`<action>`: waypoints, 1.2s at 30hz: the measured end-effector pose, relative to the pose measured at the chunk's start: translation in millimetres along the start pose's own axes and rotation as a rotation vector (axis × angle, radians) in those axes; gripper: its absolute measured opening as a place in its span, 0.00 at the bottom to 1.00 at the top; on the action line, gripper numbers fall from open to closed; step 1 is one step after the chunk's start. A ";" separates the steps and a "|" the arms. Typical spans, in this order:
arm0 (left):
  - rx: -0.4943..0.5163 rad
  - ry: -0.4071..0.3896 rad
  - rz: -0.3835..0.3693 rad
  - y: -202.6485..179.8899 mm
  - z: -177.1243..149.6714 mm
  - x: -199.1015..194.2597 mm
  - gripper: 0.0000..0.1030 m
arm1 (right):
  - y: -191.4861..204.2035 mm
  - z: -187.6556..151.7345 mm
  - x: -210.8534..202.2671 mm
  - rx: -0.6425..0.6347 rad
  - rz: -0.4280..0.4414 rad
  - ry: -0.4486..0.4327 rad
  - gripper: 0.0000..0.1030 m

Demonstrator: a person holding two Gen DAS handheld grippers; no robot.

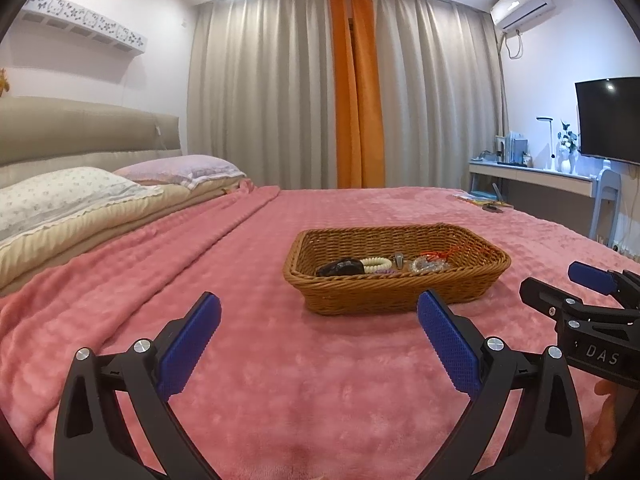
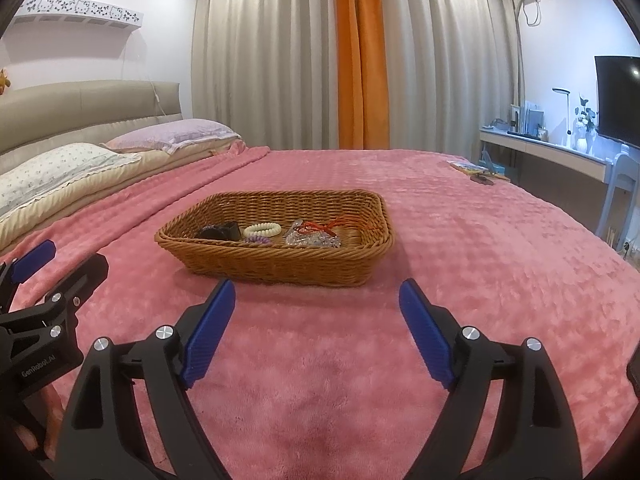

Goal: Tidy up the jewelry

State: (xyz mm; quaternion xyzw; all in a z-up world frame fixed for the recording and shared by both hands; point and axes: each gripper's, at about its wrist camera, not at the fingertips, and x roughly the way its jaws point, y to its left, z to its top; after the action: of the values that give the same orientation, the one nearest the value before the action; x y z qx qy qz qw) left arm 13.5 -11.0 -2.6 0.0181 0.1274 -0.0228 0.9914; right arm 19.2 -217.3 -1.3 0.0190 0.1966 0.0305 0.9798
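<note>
I see a rectangular woven wicker basket (image 1: 396, 280) sitting on the bed's plush, quilted pink blanket (image 1: 280, 360), at about 1 o'clock from my left tongs (image 1: 318, 336) and 11 o'clock from my right tongs (image 2: 316, 320). Both sets of tongs hover just short of the basket with their ribbed blue pads (image 1: 192, 344) spread wide apart, holding nothing. Inside the basket lie a glossy black lump-shaped piece (image 2: 219, 231), a cream spiral coil hair tie (image 2: 262, 229), a purple coil hair tie (image 2: 258, 239) touching it, and a glittery clear beaded heap (image 2: 312, 238) with a thin red cord (image 2: 324, 226) draped over it. At 10 o'clock, two soft pillows (image 1: 72, 196) rest against the padded beige headboard (image 1: 80, 132). Pleated grey curtains (image 1: 260, 88) hang behind.
</note>
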 end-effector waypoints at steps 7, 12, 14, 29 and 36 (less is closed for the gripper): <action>-0.017 0.002 0.001 2.1 0.2 -0.3 0.93 | -1.3 0.4 0.9 0.008 0.005 0.008 0.78; -0.017 0.005 0.001 2.1 -0.2 0.0 0.93 | -0.5 0.7 0.7 0.005 0.004 0.009 0.78; -0.017 0.006 0.001 2.7 -0.4 0.8 0.93 | -0.9 0.7 0.8 0.005 0.004 0.010 0.78; -0.017 0.008 0.001 2.7 -0.5 0.8 0.93 | -1.4 0.7 2.9 0.004 0.004 0.015 0.78; -0.016 0.009 0.001 2.5 -0.6 0.7 0.93 | -1.4 0.7 3.0 0.002 0.005 0.017 0.78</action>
State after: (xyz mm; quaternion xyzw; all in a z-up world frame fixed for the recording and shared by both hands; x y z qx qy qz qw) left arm 14.2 -8.5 -3.3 0.0103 0.1321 -0.0211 0.9910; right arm 22.3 -218.5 -1.9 0.0202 0.2047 0.0331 0.9780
